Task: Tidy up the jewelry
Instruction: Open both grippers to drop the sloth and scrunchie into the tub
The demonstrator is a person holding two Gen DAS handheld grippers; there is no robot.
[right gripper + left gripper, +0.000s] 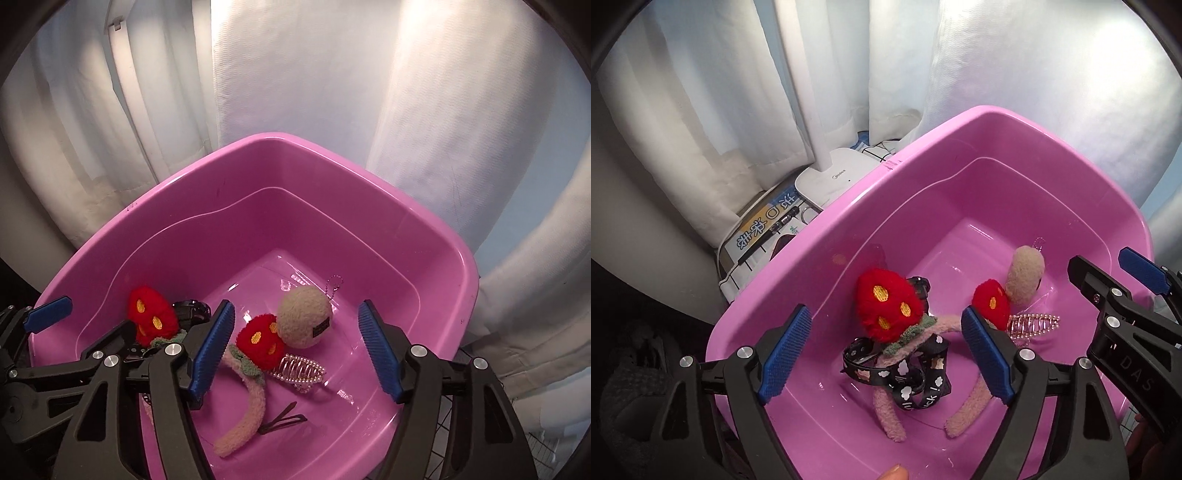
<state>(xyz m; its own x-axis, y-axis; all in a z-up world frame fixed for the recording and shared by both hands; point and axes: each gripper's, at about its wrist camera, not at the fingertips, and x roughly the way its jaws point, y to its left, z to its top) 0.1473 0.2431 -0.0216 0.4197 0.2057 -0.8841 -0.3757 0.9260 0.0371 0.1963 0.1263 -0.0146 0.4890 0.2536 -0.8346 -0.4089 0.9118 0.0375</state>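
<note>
A pink plastic tub holds the accessories. In it lie a fuzzy pink headband with two red strawberries, a beige plush ball keychain, a pearl hair claw, a black printed strap and a dark hair pin. My left gripper is open and empty above the tub, over the headband and strap. My right gripper is open and empty above the tub, over the pearl claw. Each gripper shows in the other's view.
White curtains hang behind the tub. A white lamp base stands at the left beyond the tub, next to a printed box with a pen on it. A dark bag sits at the lower left.
</note>
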